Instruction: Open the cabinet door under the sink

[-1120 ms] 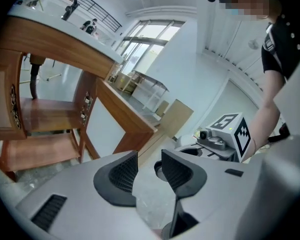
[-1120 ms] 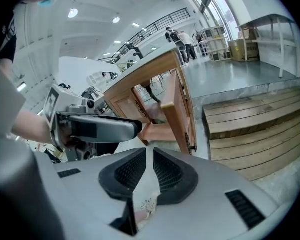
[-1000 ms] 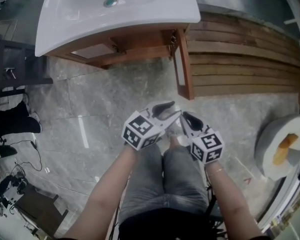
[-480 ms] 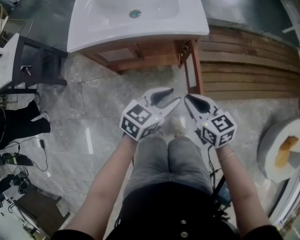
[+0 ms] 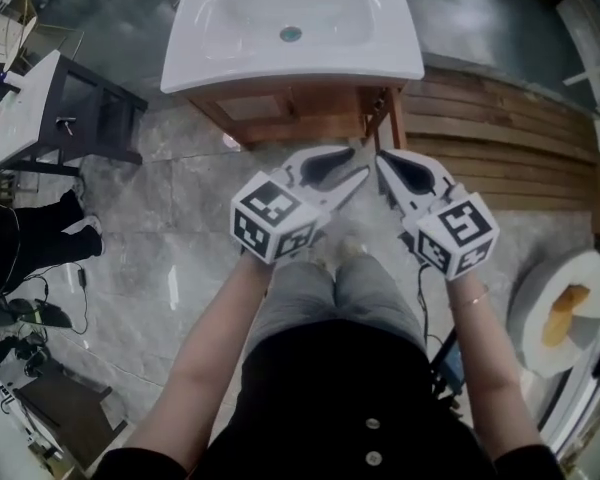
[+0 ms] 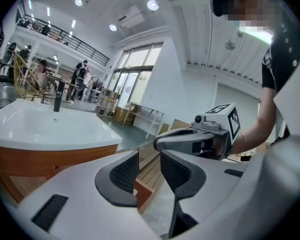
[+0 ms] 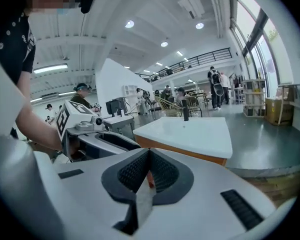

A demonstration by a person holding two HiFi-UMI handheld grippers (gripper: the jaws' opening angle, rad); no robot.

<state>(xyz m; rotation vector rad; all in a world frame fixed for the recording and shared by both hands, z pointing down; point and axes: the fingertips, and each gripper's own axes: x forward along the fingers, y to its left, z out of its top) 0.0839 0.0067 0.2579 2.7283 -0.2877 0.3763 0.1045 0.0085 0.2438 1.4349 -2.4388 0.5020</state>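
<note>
Cabinet door point(image 5: 393, 118) stands just beyond the closed right hand-held gripper point(image 5: 383, 160).

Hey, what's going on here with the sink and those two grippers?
A person holds a two-jaw gripper in each hand before a white ceramic sink on a brown wooden cabinet, touching neither. The left gripper has its jaws apart, having just closed a little, with nothing between them. The right gripper is shut and empty. A wooden door at the cabinet's right seems to stand ajar.
</note>
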